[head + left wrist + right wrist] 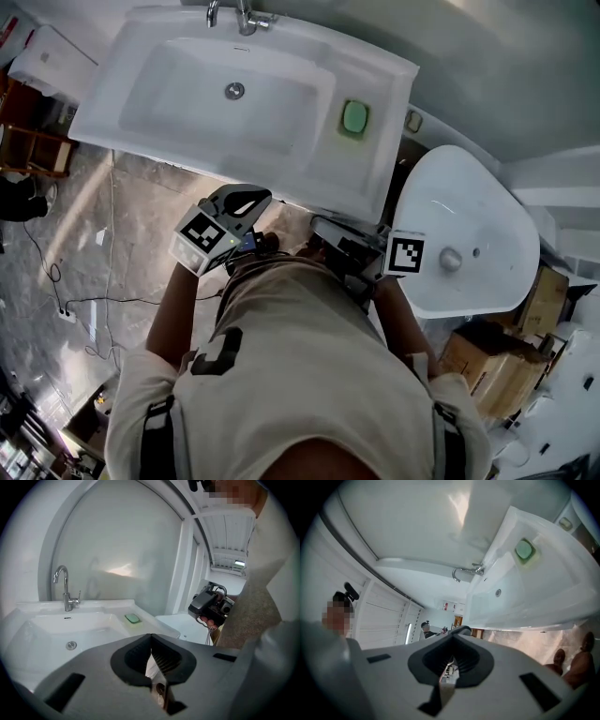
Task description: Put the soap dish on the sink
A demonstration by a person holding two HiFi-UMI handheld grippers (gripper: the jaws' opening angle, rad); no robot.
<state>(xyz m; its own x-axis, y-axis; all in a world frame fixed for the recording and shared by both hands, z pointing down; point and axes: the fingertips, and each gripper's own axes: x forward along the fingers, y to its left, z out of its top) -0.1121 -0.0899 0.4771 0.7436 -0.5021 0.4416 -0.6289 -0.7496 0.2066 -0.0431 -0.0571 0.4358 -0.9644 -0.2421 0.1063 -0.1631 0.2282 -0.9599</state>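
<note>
Left tongs (153,662) far from soap dish (132,618)

Soap dish (354,117) on sink (386,67) rim, right of bowl (187,103), faucet (243,17) behind bowl, second basin (469,192) further right

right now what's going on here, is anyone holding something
A person stands facing the white sink with a gripper in each hand. The green soap dish sits on the sink's ledge, to the right of the basin, with neither gripper near it. The left gripper and right gripper both have their fingers together with nothing between them, close to the person's body.
</note>
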